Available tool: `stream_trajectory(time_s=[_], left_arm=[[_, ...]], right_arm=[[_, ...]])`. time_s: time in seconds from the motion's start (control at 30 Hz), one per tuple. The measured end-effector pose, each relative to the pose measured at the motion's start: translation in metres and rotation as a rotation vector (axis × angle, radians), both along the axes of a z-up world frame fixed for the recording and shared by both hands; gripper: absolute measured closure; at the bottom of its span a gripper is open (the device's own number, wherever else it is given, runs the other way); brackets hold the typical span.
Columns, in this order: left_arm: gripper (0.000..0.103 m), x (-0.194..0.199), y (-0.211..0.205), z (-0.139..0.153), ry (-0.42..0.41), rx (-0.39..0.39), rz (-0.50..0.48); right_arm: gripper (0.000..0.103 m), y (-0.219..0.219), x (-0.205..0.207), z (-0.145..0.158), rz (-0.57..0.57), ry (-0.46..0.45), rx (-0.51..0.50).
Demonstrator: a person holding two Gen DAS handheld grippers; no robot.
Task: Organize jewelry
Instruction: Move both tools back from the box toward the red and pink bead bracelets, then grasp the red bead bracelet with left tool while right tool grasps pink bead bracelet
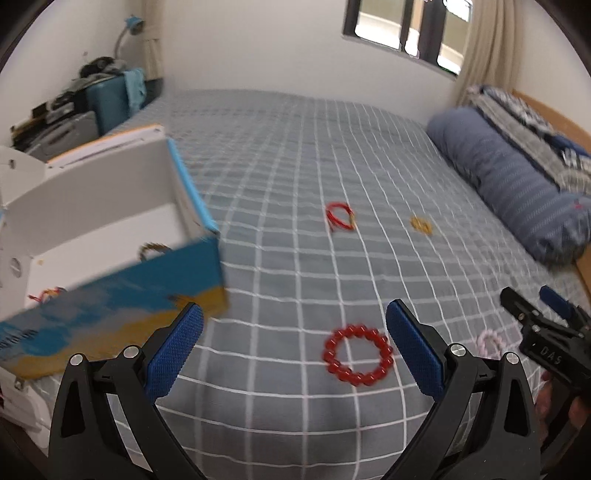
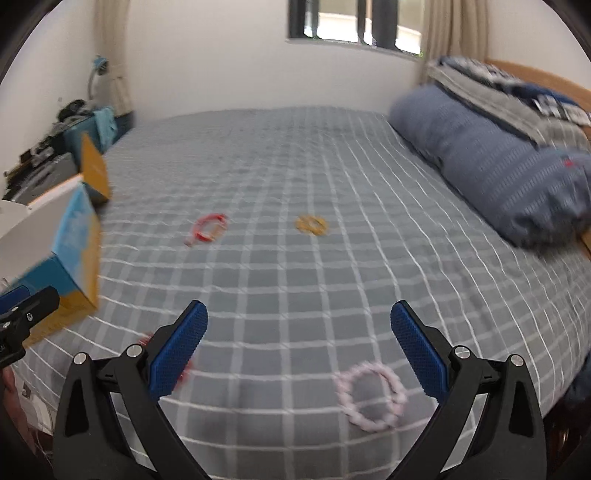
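A red bead bracelet (image 1: pixel 357 355) lies on the grey checked bed, just inside the right finger of my left gripper (image 1: pixel 293 349), which is open and empty. A pink bead bracelet (image 2: pixel 371 396) lies near the bed's front edge between the fingers of my right gripper (image 2: pixel 299 350), also open and empty. Farther back lie a red cord bracelet (image 1: pixel 340 216) (image 2: pixel 207 228) and a gold bracelet (image 1: pixel 421 224) (image 2: pixel 312 224). An open blue and yellow box (image 1: pixel 110 258) (image 2: pixel 70 254) at the left holds some jewelry. The right gripper (image 1: pixel 532 325) shows in the left wrist view.
A rolled blue duvet (image 2: pixel 498 166) and folded bedding line the right side of the bed by a wooden headboard. A cluttered stand with a lamp (image 1: pixel 92 99) is at the far left. A window (image 2: pixel 354 22) is in the back wall.
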State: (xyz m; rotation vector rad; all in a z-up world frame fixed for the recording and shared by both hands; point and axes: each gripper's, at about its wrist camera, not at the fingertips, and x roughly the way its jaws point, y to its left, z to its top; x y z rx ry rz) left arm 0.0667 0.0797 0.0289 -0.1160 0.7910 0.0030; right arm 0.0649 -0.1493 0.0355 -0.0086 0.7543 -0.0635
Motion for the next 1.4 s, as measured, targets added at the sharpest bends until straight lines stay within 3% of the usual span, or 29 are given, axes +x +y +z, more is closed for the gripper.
stream_trajectory(time_s=[0.23,0.37,0.67,1.03,1.23,1.33,1.4], left_arm=[[0.006,0.013,-0.025,-0.051,0.072,0.054,-0.019],[0.006,0.02,-0.023,-0.069,0.109,0.036,-0.032],[0.006,0.028,-0.021,-0.088,0.116,0.039,-0.033],[0.01,0.034,-0.029,-0.102,0.156,0.05,-0.057],[0.032,0.035,-0.028,-0.104,0.182,0.051,-0.051],[0.05,0.035,-0.028,-0.102,0.194,0.039,-0.06],[0.067,0.035,-0.028,-0.101,0.199,0.038,-0.06]], right_arm=[[0.007,-0.04,-0.015,-0.03,-0.053,0.04,0.007],[0.008,-0.056,-0.017,-0.05,-0.072,0.085,-0.002],[0.01,-0.068,-0.016,-0.073,-0.085,0.146,0.013],[0.026,-0.076,-0.008,-0.091,-0.093,0.212,0.04],[0.031,-0.073,-0.007,-0.094,-0.088,0.231,0.025],[0.039,-0.074,-0.006,-0.094,-0.09,0.236,0.028],[0.051,-0.075,-0.006,-0.094,-0.091,0.24,0.03]])
